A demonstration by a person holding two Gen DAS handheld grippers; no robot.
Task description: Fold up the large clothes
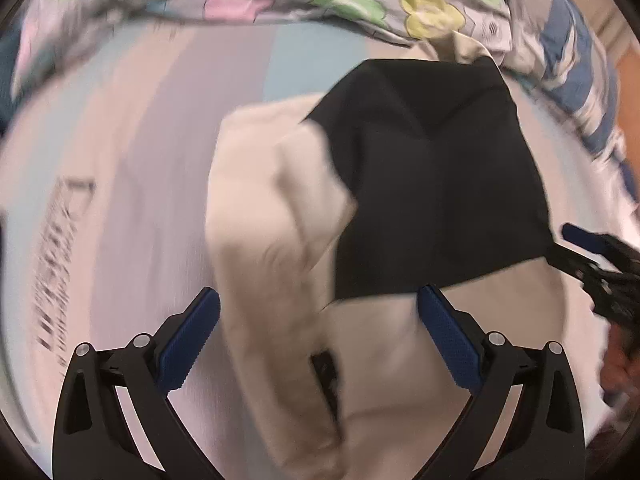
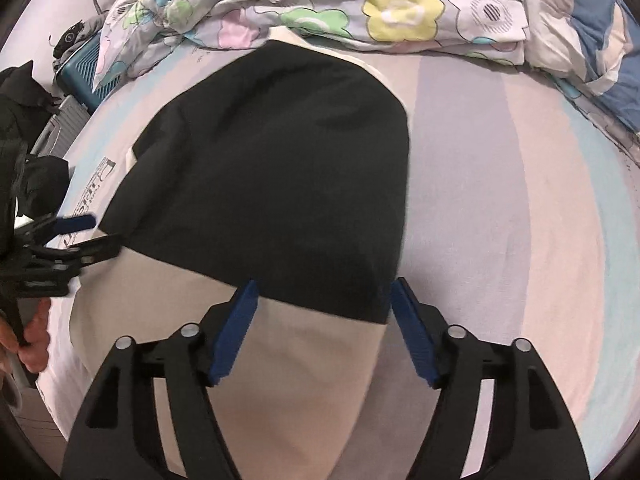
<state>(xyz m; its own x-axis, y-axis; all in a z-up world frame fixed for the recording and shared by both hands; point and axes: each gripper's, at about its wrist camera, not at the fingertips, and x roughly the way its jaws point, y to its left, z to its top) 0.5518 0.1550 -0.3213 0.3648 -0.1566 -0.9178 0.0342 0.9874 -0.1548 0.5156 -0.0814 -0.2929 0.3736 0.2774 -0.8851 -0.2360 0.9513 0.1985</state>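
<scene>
A large garment lies on the bed, with a black part (image 2: 272,168) folded over a cream part (image 2: 296,368). My right gripper (image 2: 324,300) hovers over the black part's near edge. Its blue pads (image 2: 236,332) stand apart on either side of that edge and do not press on it. My left gripper (image 1: 320,312) is open above the cream cloth (image 1: 276,216), next to the black part (image 1: 432,184), in a blurred picture. The left gripper (image 2: 94,234) also shows by the garment's left corner, and the right gripper (image 1: 572,252) shows at its right corner.
The bed sheet (image 2: 520,184) has pastel stripes and printed lettering (image 1: 60,264). A crumpled floral duvet (image 2: 320,4) lies along the far side, with a blue-striped pillow (image 2: 592,28) beside it. A teal suitcase (image 2: 86,68) and dark bags (image 2: 24,120) stand off the bed's left. A hand (image 2: 34,344) holds the left gripper.
</scene>
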